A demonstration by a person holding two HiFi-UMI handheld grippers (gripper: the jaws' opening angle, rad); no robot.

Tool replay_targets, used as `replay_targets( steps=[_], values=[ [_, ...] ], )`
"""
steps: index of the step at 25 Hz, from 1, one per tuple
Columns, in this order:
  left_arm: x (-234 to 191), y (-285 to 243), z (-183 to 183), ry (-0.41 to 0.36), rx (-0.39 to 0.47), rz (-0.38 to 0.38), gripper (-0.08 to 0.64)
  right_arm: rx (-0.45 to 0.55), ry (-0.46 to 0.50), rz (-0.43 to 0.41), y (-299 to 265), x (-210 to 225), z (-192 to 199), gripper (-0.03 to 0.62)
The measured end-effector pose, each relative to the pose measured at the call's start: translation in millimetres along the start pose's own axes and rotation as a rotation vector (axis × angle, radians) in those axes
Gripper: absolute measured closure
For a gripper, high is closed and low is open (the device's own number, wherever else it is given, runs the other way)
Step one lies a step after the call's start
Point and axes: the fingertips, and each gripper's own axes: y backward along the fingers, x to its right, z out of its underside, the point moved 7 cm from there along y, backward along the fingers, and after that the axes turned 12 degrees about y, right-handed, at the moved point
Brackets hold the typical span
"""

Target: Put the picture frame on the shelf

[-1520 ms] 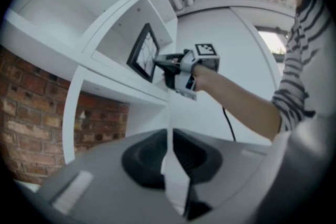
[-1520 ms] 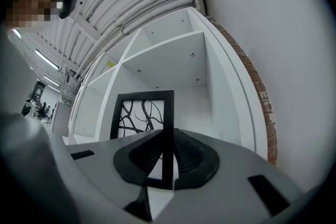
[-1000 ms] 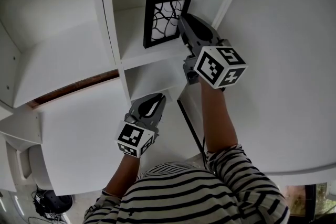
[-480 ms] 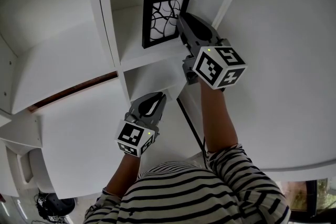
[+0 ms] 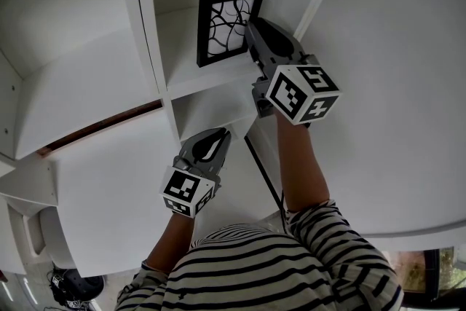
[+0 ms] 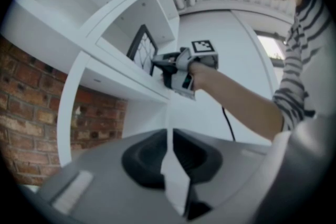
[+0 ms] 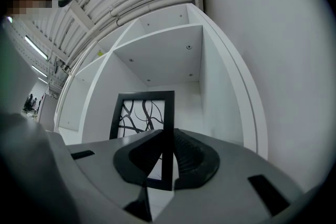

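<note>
A black picture frame [image 5: 218, 29] with a swirl-pattern print stands upright on a board of the white shelf unit [image 5: 196, 80], inside an open compartment. My right gripper [image 5: 253, 27] is shut on the frame's right-hand bar, which runs between its jaws in the right gripper view [image 7: 168, 139]; the picture frame [image 7: 139, 115] fills the compartment's middle there. My left gripper [image 5: 217, 136] hangs lower, in front of the compartment below, shut with nothing in it [image 6: 169, 136]. From the left gripper view the picture frame [image 6: 140, 50] and the right gripper [image 6: 157, 63] show side-on at the shelf edge.
White uprights [image 5: 142, 18] and boards bound the compartment on every side. A brick wall [image 6: 31, 113] shows behind the unit at the left. A black cable [image 5: 266, 178] runs down by the right arm. Dark gear [image 5: 69, 284] lies on the floor at bottom left.
</note>
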Motion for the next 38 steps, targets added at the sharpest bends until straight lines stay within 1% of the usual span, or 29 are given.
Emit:
replay_targets(
  steps=[16, 24, 38],
  values=[
    [-0.9, 0.3, 4.8, 0.002, -0.002, -0.004, 0.523, 0.011, 0.030, 0.110, 2.8, -7.5, 4.0, 0.532],
    [-1.4, -0.3, 5.1, 0.005, -0.003, -0.003, 0.523, 0.018, 0.033, 0.116, 3.4, -7.9, 4.1, 0.532],
    [-1.8, -0.8, 4.8, 0.003, -0.009, -0.008, 0.523, 0.032, 0.041, 0.086, 4.3, -7.6, 4.0, 0.531]
  ],
)
